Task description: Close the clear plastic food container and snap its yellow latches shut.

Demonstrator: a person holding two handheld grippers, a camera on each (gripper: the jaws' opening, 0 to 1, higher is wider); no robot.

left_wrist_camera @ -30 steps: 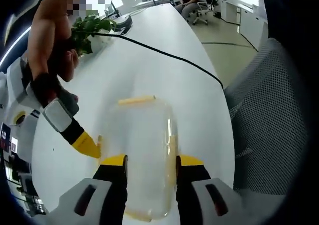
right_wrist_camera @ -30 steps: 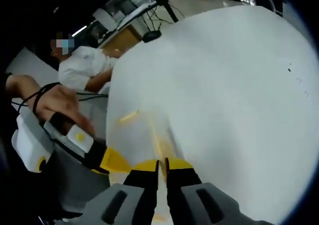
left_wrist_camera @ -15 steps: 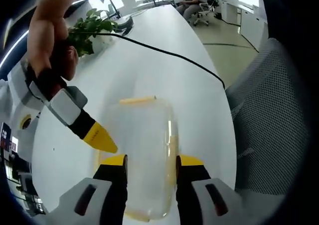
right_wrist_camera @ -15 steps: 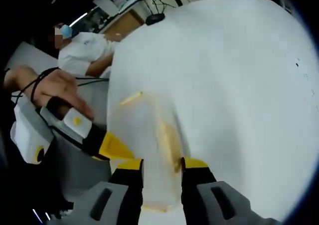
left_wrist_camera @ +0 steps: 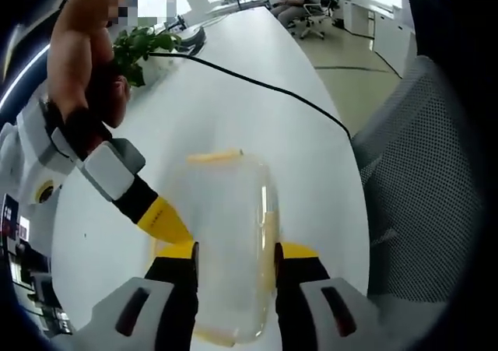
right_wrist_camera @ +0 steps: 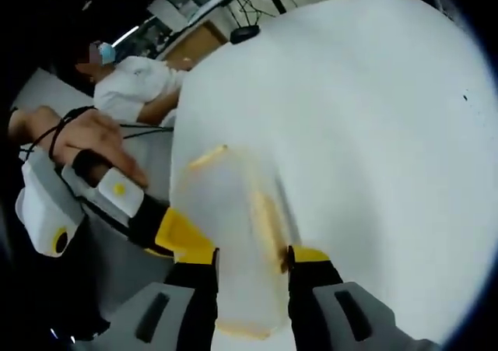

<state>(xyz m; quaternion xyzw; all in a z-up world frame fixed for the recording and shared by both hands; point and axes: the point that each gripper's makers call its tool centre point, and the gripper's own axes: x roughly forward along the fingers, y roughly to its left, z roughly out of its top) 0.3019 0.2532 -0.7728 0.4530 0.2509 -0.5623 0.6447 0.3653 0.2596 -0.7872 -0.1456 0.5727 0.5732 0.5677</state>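
Note:
The clear plastic container (left_wrist_camera: 226,203) lies on the white table (left_wrist_camera: 233,86) with its lid on. One yellow latch (left_wrist_camera: 213,156) is at its far end and another (left_wrist_camera: 269,230) along its right side. My left gripper (left_wrist_camera: 235,250) is open, jaws spread over the container's near part. The right gripper (left_wrist_camera: 165,220), held by a hand, touches the container's left edge. In the right gripper view the container (right_wrist_camera: 226,211) sits between the open jaws of my right gripper (right_wrist_camera: 253,256), a yellow side latch (right_wrist_camera: 266,222) just ahead of the right jaw. The left gripper (right_wrist_camera: 183,238) comes in from the left.
A black cable (left_wrist_camera: 257,82) crosses the table beyond the container, and a potted plant (left_wrist_camera: 140,47) stands at the far left. A mesh chair (left_wrist_camera: 412,180) is beside the table's right edge. A person in a white shirt (right_wrist_camera: 136,94) sits past the table.
My right gripper has gone from shut to open and now straddles the container. In the left gripper view its tip has slid closer onto the container's left side. The left gripper stays put.

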